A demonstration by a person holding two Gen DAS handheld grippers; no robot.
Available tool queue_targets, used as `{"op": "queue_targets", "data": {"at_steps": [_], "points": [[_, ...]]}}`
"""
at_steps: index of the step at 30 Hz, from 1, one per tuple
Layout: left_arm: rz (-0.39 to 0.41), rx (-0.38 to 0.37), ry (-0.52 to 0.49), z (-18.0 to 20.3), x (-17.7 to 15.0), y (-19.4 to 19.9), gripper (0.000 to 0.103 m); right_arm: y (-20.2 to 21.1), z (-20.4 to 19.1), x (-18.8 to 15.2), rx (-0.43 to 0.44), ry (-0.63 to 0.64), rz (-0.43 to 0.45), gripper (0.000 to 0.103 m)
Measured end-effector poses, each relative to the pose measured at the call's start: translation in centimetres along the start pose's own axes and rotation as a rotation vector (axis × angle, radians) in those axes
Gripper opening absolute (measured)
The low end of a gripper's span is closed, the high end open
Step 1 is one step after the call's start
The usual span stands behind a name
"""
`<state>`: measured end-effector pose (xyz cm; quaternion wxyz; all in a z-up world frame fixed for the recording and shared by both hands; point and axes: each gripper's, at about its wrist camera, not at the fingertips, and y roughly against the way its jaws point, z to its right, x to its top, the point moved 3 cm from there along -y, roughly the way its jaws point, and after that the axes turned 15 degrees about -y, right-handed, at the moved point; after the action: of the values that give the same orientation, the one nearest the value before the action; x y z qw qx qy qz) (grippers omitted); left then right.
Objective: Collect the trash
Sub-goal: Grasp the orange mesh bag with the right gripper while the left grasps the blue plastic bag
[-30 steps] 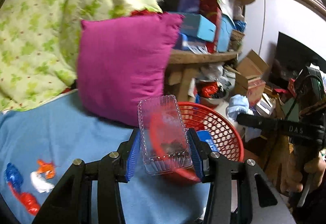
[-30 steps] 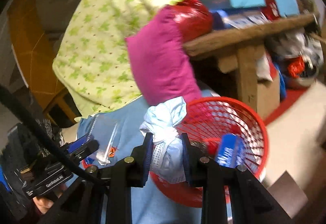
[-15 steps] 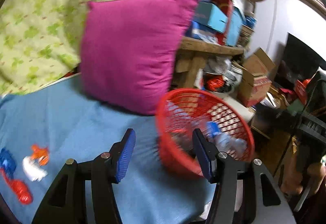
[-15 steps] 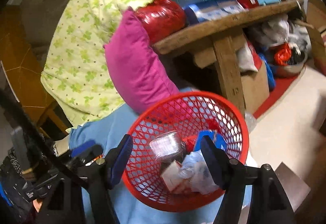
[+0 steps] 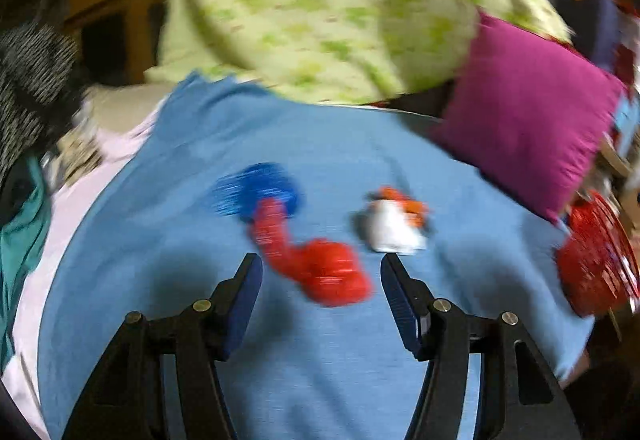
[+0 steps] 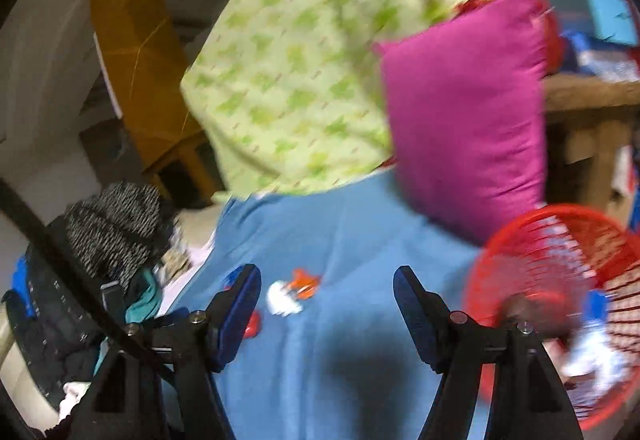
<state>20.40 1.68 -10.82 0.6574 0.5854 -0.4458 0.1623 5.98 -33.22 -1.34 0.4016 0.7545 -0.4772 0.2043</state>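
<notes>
Left gripper [image 5: 322,296], right gripper [image 6: 327,304] emptied; trash in basket [image 6: 560,240].

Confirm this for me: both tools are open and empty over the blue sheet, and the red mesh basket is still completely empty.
Not quite. The left tool and right tool are open and empty over the blue sheet, but the red mesh basket is not empty. The right wrist view shows trash inside it, including a blue item and pale crumpled pieces.

no legible text, labels or numbers anywhere (both views motion-blurred)
</notes>
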Motion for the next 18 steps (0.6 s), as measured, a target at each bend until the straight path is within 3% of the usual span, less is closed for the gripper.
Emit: {"op": "queue_targets", "data": {"at_steps": [2, 9, 17, 18], "points": [[-0.007, 0.011, 0.058, -2.2, -0.7, -0.7, 0.062, -3.0, -0.9, -0.9, 0.011, 0.001, -0.054, 0.073], [-0.023, 0.015, 0.113, -3.6, -0.7, -2.8, 0.063, -14.2, -2.1, -3.6, 0.030, -0.053, -0.244, 0.073], [-0.029, 0.055, 0.111, -6.2, 0.4, -6.8, 0.063, -23.1, -2.3, -4.2, 0.017, -0.063, -0.287, 0.071], [-0.022, 0.043, 0.121, -6.5, 0.6, -7.2, 0.062, -24.1, -2.3, -4.1, 0.021, -0.049, -0.285, 0.063]]}}
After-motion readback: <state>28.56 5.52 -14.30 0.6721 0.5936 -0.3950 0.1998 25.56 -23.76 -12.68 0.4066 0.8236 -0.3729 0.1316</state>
